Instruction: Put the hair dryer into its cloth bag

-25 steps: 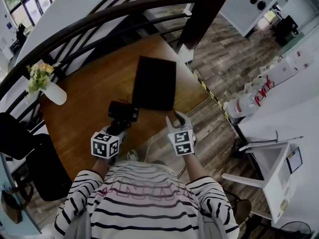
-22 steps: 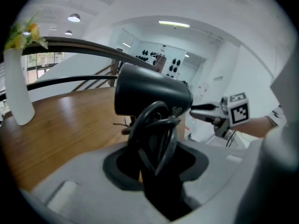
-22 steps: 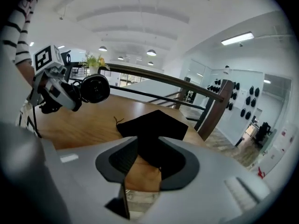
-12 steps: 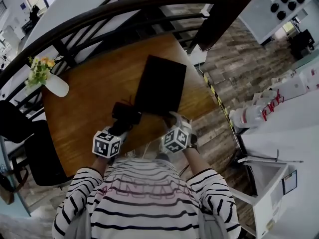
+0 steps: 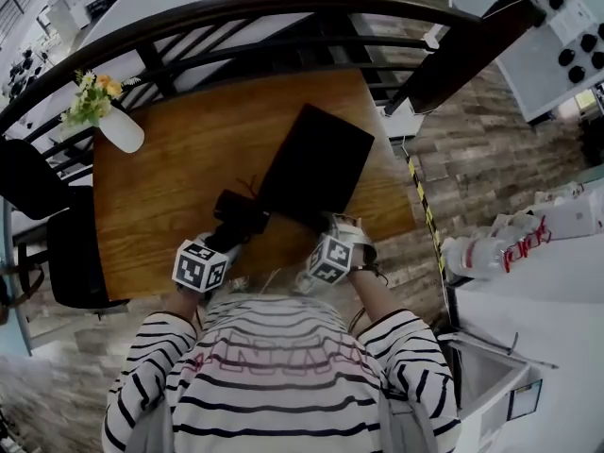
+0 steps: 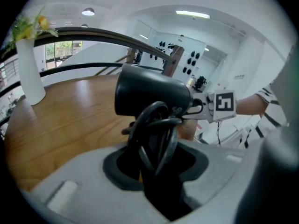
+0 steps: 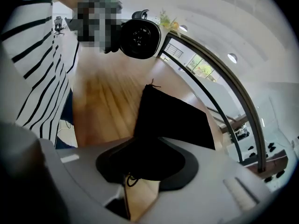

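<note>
Cloth bag (image 5: 316, 166) lies flat on the wooden table (image 5: 170, 196), right half; right gripper (image 5: 338, 223) has dropped to its near edge, jaws spread but just narrowing, hem between them, unpinched, so opening the mouth looks next. Left gripper (image 5: 229, 236) pinches the hair dryer (image 5: 241, 210) by its cord-wrapped handle, just left of the bag. Dark railing (image 5: 236, 12) beyond; vase (image 5: 121, 128) at far-left corner.
</note>
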{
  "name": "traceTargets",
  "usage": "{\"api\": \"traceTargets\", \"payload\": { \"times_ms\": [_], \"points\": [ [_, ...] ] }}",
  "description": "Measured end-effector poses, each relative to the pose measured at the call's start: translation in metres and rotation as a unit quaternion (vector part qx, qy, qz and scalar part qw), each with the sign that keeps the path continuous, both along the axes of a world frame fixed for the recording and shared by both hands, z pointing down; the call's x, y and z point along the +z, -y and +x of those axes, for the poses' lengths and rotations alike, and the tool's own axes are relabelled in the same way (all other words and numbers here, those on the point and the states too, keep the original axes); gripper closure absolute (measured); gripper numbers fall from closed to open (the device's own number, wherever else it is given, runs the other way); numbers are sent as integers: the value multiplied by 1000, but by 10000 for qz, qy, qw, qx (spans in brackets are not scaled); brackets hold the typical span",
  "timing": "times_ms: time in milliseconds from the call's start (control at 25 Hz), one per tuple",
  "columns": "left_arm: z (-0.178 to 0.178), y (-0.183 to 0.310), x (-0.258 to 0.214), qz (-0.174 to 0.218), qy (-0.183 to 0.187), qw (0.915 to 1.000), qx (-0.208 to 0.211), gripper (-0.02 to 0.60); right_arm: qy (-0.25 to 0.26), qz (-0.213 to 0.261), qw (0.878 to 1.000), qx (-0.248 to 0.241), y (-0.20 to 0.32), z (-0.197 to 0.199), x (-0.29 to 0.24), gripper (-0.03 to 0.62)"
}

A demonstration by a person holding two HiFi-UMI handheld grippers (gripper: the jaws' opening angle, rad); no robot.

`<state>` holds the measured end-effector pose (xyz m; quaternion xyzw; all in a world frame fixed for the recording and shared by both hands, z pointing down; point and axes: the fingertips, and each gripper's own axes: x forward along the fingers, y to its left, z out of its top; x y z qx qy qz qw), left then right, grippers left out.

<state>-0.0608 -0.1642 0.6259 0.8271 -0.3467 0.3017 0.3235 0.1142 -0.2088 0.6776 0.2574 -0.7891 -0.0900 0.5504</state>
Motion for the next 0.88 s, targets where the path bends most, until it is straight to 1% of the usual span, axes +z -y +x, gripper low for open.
{"api": "traceTargets", "payload": {
  "times_ms": [200, 320, 480, 560, 640, 760, 880],
  "points": [
    [4, -2, 6, -94, 66, 9999, -65, 434, -41, -201, 9991, -360, -2, -2, 10, 482],
    [4, -4, 8, -154, 66, 9998, -122, 434, 138, -283, 9987, -392, -3, -4, 7, 461],
    [2, -10, 13, -233, 104, 9996, -144, 434, -4, -268, 9984, -499, -1, 0, 12, 468],
    [2, -13, 17, -277, 126, 9994, -134, 434, -43, -267, 9983, -512, -1, 0, 14, 505],
    [2, -16, 19, -311, 141, 9994, -108, 434, -61, -258, 9983, -523, 0, 0, 15, 566],
    [2, -19, 20, -359, 188, 9992, -22, 434, 93, -327, 9986, -400, 1, -2, 12, 577],
    [0, -20, 22, -411, 224, 9989, 82, 434, 595, -504, 9969, -34, 4, -7, 3, 579]
  ]
}}
